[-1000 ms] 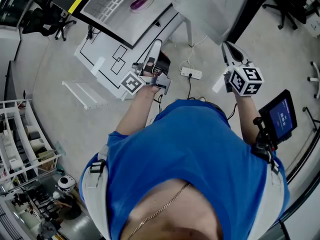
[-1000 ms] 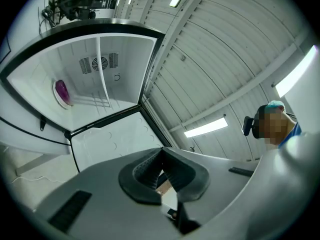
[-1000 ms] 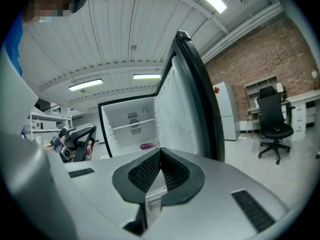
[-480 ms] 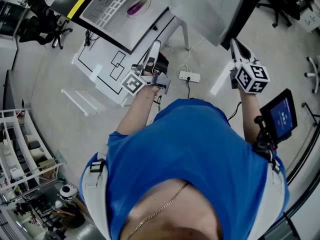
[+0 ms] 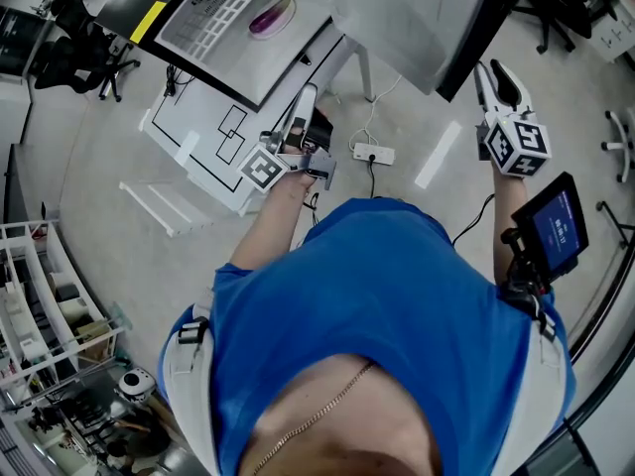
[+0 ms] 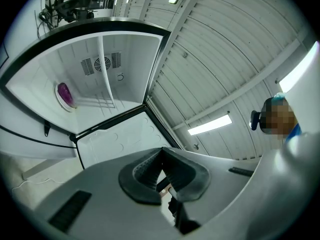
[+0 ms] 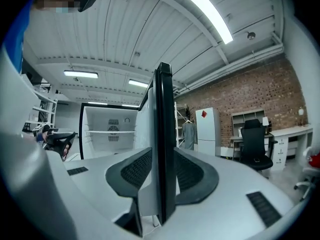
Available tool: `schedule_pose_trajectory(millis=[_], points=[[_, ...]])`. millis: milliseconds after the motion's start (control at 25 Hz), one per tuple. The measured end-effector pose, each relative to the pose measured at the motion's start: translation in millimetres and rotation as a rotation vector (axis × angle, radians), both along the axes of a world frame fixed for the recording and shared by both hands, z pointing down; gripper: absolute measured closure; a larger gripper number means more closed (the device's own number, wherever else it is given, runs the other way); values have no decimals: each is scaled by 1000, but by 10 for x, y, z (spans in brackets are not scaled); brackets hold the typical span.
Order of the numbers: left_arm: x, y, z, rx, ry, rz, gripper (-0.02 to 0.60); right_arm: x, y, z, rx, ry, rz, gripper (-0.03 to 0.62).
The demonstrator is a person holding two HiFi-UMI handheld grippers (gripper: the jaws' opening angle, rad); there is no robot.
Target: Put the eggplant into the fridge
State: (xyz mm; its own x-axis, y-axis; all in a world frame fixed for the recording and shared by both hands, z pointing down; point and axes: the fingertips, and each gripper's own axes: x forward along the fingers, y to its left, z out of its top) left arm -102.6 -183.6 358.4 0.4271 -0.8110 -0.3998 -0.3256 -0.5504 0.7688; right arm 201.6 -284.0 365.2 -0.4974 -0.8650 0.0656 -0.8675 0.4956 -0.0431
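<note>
the right gripper (image 7: 160,170) has just been opening its jaws, and they now stand on either side of the door (image 7: 164,109) edge of the fridge (image 6: 131,66), not yet clamped, as far as i can judge. the left gripper (image 6: 161,156) is closed and empty, pointing at the fridge. the eggplant (image 6: 64,93) already lies on a plate (image 6: 58,102) inside the fridge, so the placing looks done. what seems left is shutting the door.

A white power strip (image 5: 371,153) lies on the grey floor (image 5: 99,177); a black office chair (image 7: 255,145) stands before a red brick wall (image 7: 250,90).
</note>
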Motion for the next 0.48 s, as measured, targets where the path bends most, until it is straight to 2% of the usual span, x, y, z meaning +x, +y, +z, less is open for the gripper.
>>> schedule_pose_trajectory(millis=[160,320,480], points=[[-41,-7,49,-11,-1,-13,574,-53,-210,8,12,62,-48,404],[-97,30,60,-23,-5,-33,574,-97,-384,7,16,122,-75,398],[-152,99,58,-32,-12,-64,574,-139,-438,-32,23,134,-84,399]])
